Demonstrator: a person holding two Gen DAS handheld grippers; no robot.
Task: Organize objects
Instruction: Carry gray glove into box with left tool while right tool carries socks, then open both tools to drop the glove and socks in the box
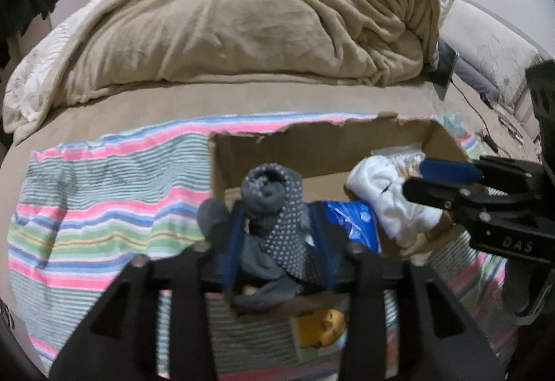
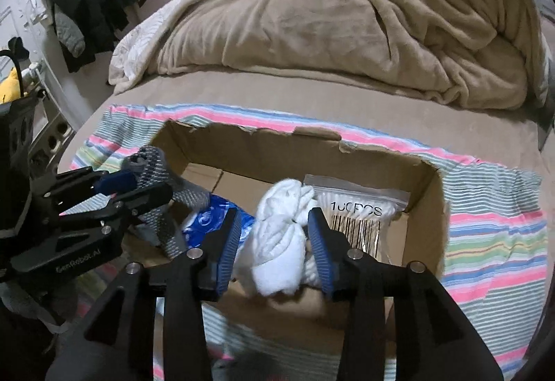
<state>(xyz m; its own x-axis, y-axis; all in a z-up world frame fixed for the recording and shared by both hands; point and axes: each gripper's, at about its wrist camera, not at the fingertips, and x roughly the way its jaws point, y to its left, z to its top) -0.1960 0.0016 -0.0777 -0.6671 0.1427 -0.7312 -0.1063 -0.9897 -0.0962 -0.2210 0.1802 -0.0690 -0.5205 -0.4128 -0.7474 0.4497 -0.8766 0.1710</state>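
Left gripper [image 1: 277,242]: nearest the left wrist camera, tipped down over the box's left part. Its jaws stand apart around the grey dotted sock bundle [image 1: 274,207], and I see no pad [image 1: 230,242] pressing on it, so I read it as released.
Right gripper [image 2: 274,244]: tipped down over the middle of the box. Its blue pads [image 2: 230,245] flank the white sock bundle [image 2: 281,235] with slivers of gap on both sides; it looks let go, not clamped.
Grey bundle, lie: a rolled sock with its long axis running away from the left camera and upward, rolled cuff end highest and farthest, loose tail drooping toward the near wall of the box.
White bundle, lie: long axis roughly along the gripper's line, knotted bulge at the far end, lower end resting on the box floor.
Cardboard box [image 2: 249,152]: open-topped, torn rim, standing on a striped towel [image 2: 492,235]. Inside lie a blue packet [image 2: 208,211] between the two bundles and a bag of cotton swabs [image 2: 360,207] in the far right corner.
Step in hand: judging by the loosened jaws, both bundles are being dropped into the box.
Next move: likely calls for lifting both grippers straight out without snagging cloth, then fetching whatever is left outside.
Beyond: a bed with a rumpled tan blanket [image 1: 263,20].
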